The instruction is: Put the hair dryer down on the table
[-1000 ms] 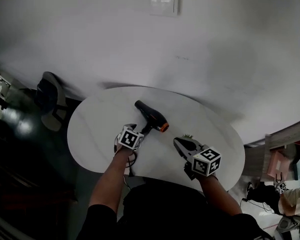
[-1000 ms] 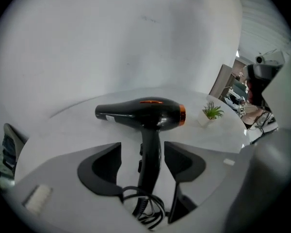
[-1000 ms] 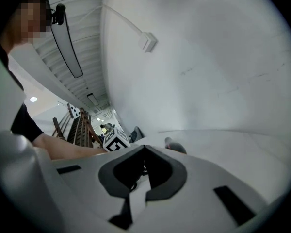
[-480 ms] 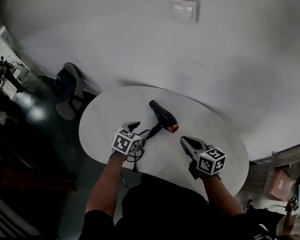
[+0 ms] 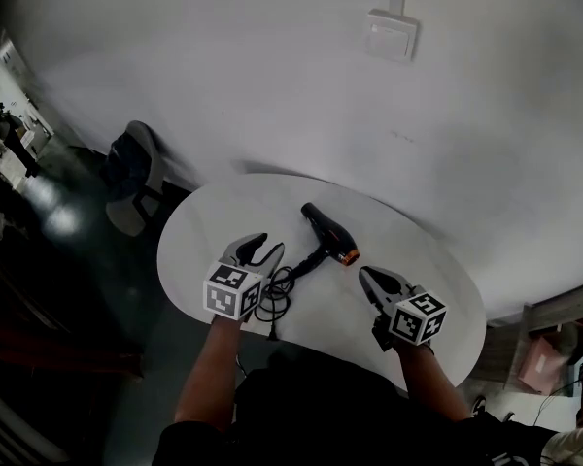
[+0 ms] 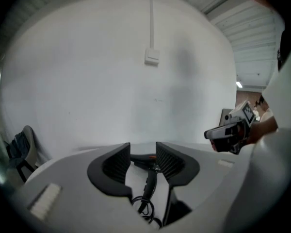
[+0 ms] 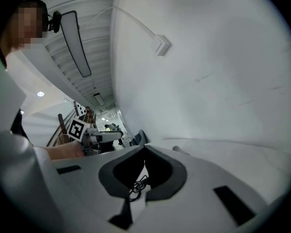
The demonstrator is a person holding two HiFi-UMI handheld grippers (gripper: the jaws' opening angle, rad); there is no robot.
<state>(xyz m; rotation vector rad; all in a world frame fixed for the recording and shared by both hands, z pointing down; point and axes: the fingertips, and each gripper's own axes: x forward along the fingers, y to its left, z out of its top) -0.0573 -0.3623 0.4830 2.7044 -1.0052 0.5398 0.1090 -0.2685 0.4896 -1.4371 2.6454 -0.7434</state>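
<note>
The black hair dryer (image 5: 327,232) with an orange nozzle end lies on the round white table (image 5: 199,250), its cord (image 5: 272,295) coiled toward me. My left gripper (image 5: 261,249) hovers left of the handle and apart from it. Its jaws are closing with nothing between them. In the left gripper view the dryer (image 6: 146,161) and cord (image 6: 144,207) show past the gap of that gripper (image 6: 143,152). My right gripper (image 5: 367,274) hangs right of the nozzle with its fingertips together and nothing in them; its own view shows the gripper (image 7: 144,148) and the cord (image 7: 137,184) beyond.
A dark chair (image 5: 128,175) stands beyond the table's left edge. A white switch box (image 5: 391,35) with a conduit is on the wall behind. The table's near edge runs just under both grippers.
My left gripper has drawn back from the dryer's handle toward me and to the left, and its jaws have narrowed. The dryer stays lying on the table. The right gripper has barely moved.
</note>
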